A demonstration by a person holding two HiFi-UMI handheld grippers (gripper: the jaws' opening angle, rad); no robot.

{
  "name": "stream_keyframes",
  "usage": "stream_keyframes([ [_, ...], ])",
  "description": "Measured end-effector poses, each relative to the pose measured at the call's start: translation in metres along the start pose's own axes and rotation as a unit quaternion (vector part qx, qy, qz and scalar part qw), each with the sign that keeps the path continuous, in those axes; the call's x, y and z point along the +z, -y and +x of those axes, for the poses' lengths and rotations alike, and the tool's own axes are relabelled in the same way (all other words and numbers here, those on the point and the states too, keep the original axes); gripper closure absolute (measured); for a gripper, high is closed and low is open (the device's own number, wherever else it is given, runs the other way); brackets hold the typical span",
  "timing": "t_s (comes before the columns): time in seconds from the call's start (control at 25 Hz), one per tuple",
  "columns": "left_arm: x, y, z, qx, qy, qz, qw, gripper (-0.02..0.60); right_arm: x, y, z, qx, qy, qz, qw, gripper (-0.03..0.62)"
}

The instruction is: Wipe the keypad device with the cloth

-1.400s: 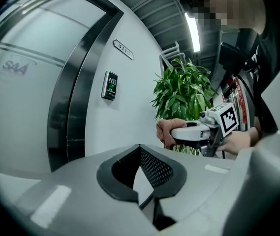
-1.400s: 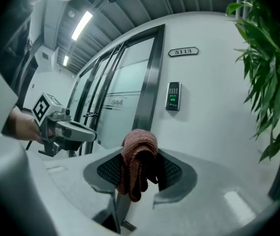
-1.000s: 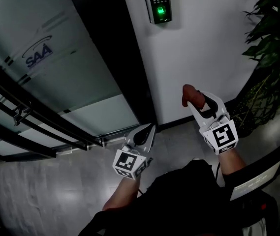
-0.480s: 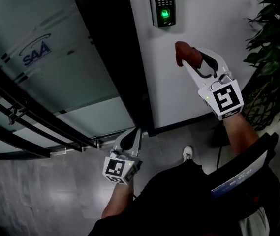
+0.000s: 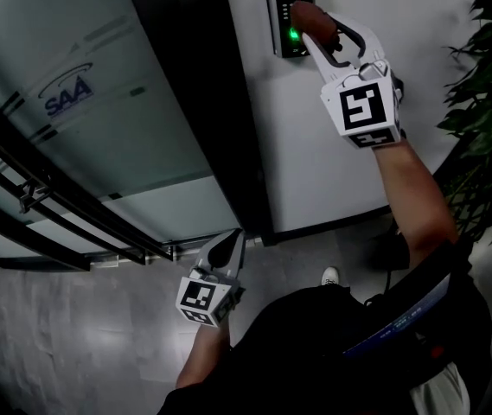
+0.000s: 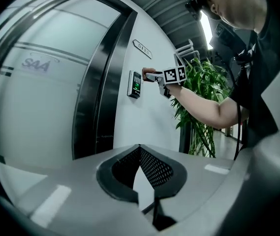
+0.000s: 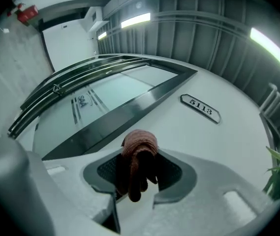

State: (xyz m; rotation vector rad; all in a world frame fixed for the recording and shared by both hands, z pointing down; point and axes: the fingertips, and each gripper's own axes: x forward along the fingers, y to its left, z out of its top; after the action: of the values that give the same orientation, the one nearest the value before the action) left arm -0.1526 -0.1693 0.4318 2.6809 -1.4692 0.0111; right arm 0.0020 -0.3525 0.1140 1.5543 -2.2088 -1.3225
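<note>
Rust-red cloth [image 5: 304, 17] is pinched tight in the right gripper [image 5: 311, 26] and sits up against the keypad device [image 5: 277, 11], just above its green light. The wipe looks barely begun, with most of the face left to cover. Well below the keypad, the left gripper [image 5: 228, 247] hangs with jaws pressed together on nothing.

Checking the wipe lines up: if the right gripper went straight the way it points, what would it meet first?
Most likely the keypad device on the wall: the cloth in the right gripper leads, at or nearly on its face; contact is unclear.
</note>
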Motion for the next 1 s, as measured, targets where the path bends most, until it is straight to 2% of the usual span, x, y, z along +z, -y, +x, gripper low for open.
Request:
stream_keyframes([
  [0.2, 0.005, 0.0, 0.012, 0.008, -0.001, 0.002, 1.0, 0.565, 0.007, 0.0, 0.036, -0.004, 0.016, -0.008, 1.0, 0.447],
  [0.44, 0.01, -0.005, 0.022, 0.024, 0.008, 0.0, 0.9997, 0.565, 0.016, -0.003, 0.062, 0.003, 0.031, 0.011, 0.999, 0.448],
  [0.76, 0.01, -0.009, 0.031, 0.03, 0.013, -0.001, 0.9995, 0.565, 0.012, -0.016, 0.079, 0.001, 0.024, -0.078, 0.997, 0.448],
  [1.0, 0.013, -0.008, 0.038, 0.021, 0.017, 0.001, 0.9996, 0.565, 0.011, -0.014, 0.079, -0.001, 0.021, -0.095, 0.995, 0.448],
])
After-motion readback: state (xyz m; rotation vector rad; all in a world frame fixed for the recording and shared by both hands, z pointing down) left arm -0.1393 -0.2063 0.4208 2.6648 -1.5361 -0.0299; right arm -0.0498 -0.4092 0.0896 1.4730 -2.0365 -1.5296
